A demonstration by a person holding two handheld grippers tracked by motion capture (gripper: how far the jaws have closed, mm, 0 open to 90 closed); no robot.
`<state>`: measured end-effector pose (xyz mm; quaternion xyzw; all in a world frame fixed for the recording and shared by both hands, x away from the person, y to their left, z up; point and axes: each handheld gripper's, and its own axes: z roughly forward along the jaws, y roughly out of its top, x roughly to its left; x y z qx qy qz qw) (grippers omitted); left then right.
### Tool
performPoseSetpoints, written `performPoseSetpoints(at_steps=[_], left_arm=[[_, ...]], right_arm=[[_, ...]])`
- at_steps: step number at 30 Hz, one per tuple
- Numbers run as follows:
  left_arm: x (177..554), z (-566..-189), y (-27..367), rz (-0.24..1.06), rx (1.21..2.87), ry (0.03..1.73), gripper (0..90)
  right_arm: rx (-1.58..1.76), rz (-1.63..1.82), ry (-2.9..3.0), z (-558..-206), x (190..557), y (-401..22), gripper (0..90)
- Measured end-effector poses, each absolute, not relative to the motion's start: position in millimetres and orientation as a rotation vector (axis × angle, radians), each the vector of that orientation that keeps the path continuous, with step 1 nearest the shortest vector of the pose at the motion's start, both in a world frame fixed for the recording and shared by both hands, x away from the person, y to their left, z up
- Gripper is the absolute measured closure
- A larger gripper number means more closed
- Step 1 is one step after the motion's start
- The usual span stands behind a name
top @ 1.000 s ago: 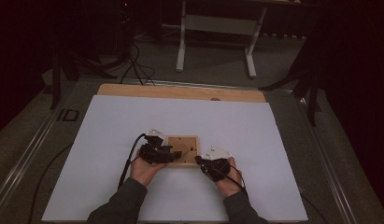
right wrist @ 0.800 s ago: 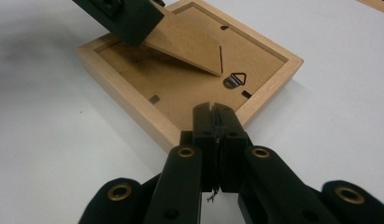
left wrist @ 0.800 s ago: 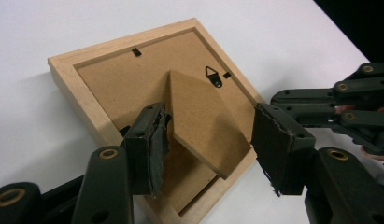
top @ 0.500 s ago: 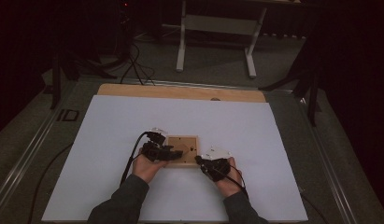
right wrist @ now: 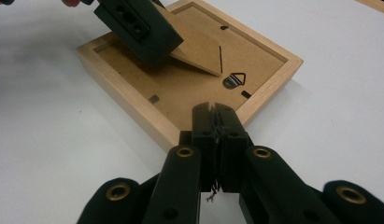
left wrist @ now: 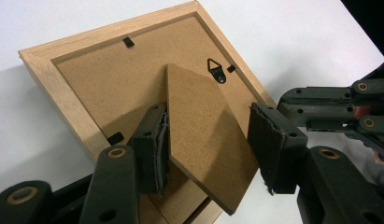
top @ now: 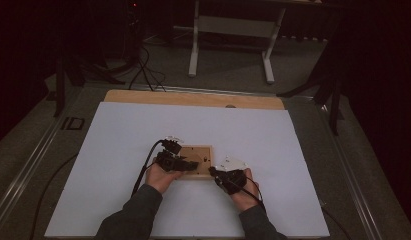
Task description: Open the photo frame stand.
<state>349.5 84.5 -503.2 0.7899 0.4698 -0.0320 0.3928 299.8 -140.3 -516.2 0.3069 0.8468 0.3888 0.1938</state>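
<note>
Item: left gripper (left wrist: 208, 144), jaws apart and just closing, set astride the hinged easel stand (left wrist: 203, 140) of a picture frame; one pad (left wrist: 154, 151) lies against the stand's edge, the other stands clear of it, so no full clamp is made yet. Item: easel stand, brown fibreboard, tilted up off the backing board (left wrist: 110, 79), hinged along its upper edge, free end toward the gripper. Item: right gripper (right wrist: 213, 123), jaws pressed together on nothing, tips resting at the frame's near corner, as if to pin it. Item: wooden picture frame (top: 197, 161), pale wood, lying face down, back uppermost, with a triangular hanging hook (right wrist: 234, 79) and small black retaining tabs (left wrist: 128, 42) around the backing. Location: just short of the middle of the white sheet (top: 118, 130) covering the desk, toward its near edge, between the person's two hands. Beyond: a strip of bare wooden desk edge (top: 193, 98) at the far side; a white trestle stand (top: 233, 35) on the floor behind. Step in hand, by judgement: taking hold of the stand to swing it out or fold it flat while the frame is held steady. Next move calls for: closing the left jaws fully on the stand's thin edges, then a gentle swing about the hinge, with the right gripper pressing the frame down so it does not slide or lift.
</note>
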Motion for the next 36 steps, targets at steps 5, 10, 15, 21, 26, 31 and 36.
performPoseSetpoints(at_steps=[5,10,15,21,26,31,36], left_arm=[[352.0,-502.7,84.7,-0.097,2.007,1.193,50.8],[353.1,-501.9,84.0,-0.096,2.021,1.191,51.2],[353.6,-501.4,83.4,-0.088,2.040,1.191,52.2],[353.7,-501.4,82.1,-0.075,2.036,1.204,53.5],[353.4,-501.5,81.5,-0.065,2.041,1.207,54.2],[353.0,-501.5,81.1,-0.057,2.044,1.208,54.4],[352.1,-501.1,80.5,-0.048,2.045,1.206,54.5]], right_arm=[[0.861,1.090,2.375,-516.2,299.8,-140.3,87.5],[0.858,1.090,2.376,-516.2,300.0,-140.4,87.5],[0.854,1.089,2.376,-516.2,300.1,-140.5,87.4],[0.856,1.091,2.374,-516.2,300.2,-140.6,86.6],[0.854,1.090,2.374,-516.2,300.2,-140.7,86.1],[0.854,1.089,2.374,-516.2,300.3,-140.8,85.4],[0.858,1.090,2.373,-516.1,300.5,-141.3,83.9]])
